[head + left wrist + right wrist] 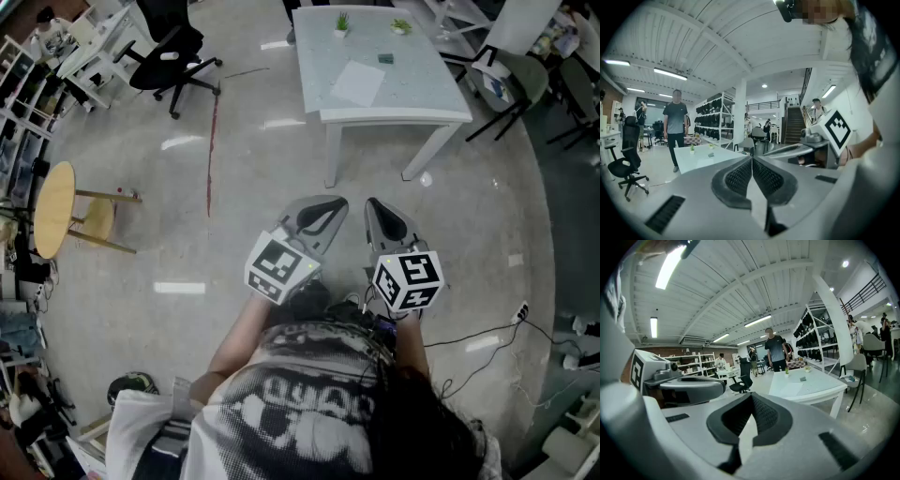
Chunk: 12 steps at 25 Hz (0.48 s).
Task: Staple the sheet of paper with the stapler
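White tabletop [422,89], standing across an open stretch of floor [234,169] from me.

Items on it:
- sheet of paper [358,82], lying flat near the middle;
- a small dark item just beyond the sheet, which I take to be the stapler [385,58], though it is too small to be sure;
- two little potted plants [341,22] along the far edge.

Left tool [323,208]: jaws pressed together, nothing between them.
Right tool [380,214]: the same, closed and empty. Both are held side by side in front of my body, pointing roughly level.

Position of the work: sheet and stapler are well apart from both tools, ahead and a little to the right in the head view. In the left gripper view the tabletop sits left of the jaw line; in the right gripper view it sits right of it.

Step in hand, as I judge it: the approach, with nothing touched yet. To do it well I would close in squarely on the near edge and open the jaws before arriving. One tool would steady the sheet while the other takes the stapler by its body.
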### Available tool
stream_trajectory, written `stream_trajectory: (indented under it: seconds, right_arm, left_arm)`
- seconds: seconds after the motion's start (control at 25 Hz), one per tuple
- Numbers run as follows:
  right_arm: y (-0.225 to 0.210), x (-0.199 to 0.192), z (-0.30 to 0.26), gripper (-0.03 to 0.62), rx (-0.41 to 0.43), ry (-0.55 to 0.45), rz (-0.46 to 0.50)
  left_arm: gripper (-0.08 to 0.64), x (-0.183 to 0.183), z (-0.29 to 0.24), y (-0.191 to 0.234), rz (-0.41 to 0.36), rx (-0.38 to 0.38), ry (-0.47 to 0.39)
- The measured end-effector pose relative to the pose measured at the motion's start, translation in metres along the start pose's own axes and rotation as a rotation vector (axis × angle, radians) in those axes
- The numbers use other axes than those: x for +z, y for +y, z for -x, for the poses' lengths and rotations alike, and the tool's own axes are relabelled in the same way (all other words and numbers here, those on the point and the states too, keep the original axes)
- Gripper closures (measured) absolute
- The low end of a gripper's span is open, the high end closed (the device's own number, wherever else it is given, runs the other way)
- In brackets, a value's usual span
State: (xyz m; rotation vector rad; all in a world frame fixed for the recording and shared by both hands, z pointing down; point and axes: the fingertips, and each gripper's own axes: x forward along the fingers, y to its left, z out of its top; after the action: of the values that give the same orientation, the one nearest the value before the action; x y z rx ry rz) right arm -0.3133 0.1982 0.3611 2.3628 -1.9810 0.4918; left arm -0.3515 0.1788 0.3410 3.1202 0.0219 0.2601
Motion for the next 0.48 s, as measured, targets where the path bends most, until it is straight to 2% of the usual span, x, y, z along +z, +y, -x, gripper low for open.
stream_trajectory:
  seconds: [0.48]
  right_arm:
    - [-0.005, -0.003, -0.040, 0.600, -0.079, -0.006, -0.012]
  left_arm:
    - [0.555, -0.017, 0.003, 0.047, 0.027, -0.024, 0.017]
